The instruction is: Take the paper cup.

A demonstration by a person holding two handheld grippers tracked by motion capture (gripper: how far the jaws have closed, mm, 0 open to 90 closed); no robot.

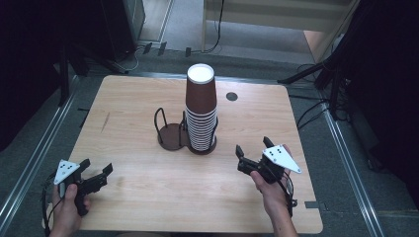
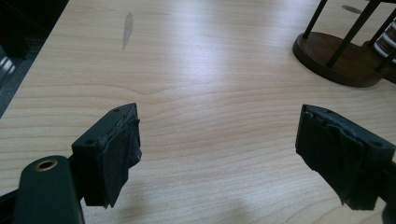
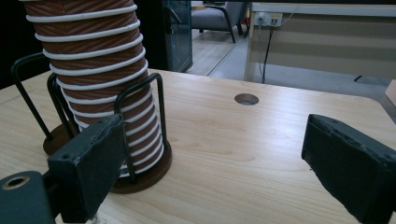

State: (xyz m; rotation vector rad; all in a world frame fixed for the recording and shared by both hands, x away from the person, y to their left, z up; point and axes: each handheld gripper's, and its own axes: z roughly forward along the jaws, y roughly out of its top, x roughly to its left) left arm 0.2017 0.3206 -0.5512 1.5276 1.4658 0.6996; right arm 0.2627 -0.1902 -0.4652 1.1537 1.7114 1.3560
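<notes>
A tall stack of upturned brown paper cups (image 1: 201, 111) with white rims stands in one ring of a dark wire holder at the table's middle. The holder's other ring (image 1: 170, 136) beside it is empty. My left gripper (image 1: 98, 167) rests low at the table's near left, open, with bare wood between its jaws (image 2: 219, 140). The empty ring's base (image 2: 334, 58) lies far ahead on its right. My right gripper (image 1: 253, 144) is at the near right, open and holding nothing (image 3: 215, 154). It points toward the cup stack (image 3: 93, 70), a short way off.
The wooden table (image 1: 148, 187) has a round cable hole (image 1: 231, 96) behind the cups, also seen at the back (image 3: 246, 99). A faint scuff (image 2: 127, 28) marks the left side. Dark stands and cables ring the table on the floor.
</notes>
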